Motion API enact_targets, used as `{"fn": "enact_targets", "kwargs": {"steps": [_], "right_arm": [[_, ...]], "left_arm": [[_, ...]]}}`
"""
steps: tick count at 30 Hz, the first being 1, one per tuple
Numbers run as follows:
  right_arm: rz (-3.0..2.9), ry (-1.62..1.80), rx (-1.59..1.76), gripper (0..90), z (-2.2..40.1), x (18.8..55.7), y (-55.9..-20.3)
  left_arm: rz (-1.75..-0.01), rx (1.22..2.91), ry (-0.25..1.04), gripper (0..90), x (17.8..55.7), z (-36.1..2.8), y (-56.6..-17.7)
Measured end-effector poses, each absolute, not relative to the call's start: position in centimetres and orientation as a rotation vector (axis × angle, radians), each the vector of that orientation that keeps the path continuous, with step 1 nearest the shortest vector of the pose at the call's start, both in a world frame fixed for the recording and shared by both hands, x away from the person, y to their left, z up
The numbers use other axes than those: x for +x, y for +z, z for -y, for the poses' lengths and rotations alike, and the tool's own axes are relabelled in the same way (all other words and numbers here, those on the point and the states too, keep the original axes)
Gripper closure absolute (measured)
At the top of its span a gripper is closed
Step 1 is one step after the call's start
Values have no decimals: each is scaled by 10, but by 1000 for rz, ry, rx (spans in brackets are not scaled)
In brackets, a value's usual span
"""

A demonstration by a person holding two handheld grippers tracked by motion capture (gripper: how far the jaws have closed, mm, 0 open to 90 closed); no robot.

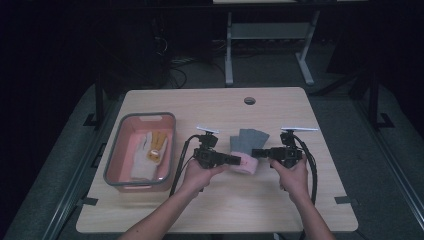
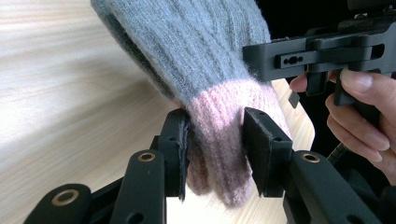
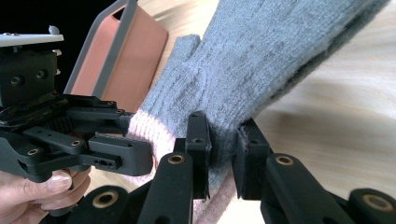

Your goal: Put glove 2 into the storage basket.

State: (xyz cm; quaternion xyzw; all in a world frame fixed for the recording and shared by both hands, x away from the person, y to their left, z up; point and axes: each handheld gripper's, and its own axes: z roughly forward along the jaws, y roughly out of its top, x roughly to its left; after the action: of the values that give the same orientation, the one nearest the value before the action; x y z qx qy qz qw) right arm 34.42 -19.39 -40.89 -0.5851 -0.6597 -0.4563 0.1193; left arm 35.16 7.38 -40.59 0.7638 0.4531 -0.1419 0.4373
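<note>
A grey knitted glove with a pink cuff (image 1: 246, 150) hangs between the two grippers over the middle of the table. My left gripper (image 1: 237, 160) is shut on the pink cuff (image 2: 219, 140), pinching it between both pads. My right gripper (image 1: 256, 152) is shut on the glove's edge (image 3: 224, 140) where the grey meets the pink. In the left gripper view the grey hand part (image 2: 187, 42) rises above the jaws, with the right gripper (image 2: 327, 56) and a person's fingers beyond it. The right gripper view has the left gripper (image 3: 70, 135) at the left.
A pink bin with a grey rim (image 1: 120, 150) stands at the table's left and holds a white and tan work glove (image 1: 150, 150). Its corner (image 3: 126, 46) rises behind the glove. A cable hole (image 1: 249, 100) sits near the far edge of the wooden table (image 1: 225, 210).
</note>
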Motion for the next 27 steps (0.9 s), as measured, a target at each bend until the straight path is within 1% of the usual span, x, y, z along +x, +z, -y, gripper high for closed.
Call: {"fn": "enact_targets", "kwargs": {"steps": [15, 27], "right_arm": [[1968, -1335, -1639, 781, 166, 354, -390], [1997, -1348, -1581, 780, 148, 359, -377]], "left_arm": [[-1129, 1888, -294, 615, 349, -102, -388], [-1137, 1871, -272, 615, 347, -121, -378]]}}
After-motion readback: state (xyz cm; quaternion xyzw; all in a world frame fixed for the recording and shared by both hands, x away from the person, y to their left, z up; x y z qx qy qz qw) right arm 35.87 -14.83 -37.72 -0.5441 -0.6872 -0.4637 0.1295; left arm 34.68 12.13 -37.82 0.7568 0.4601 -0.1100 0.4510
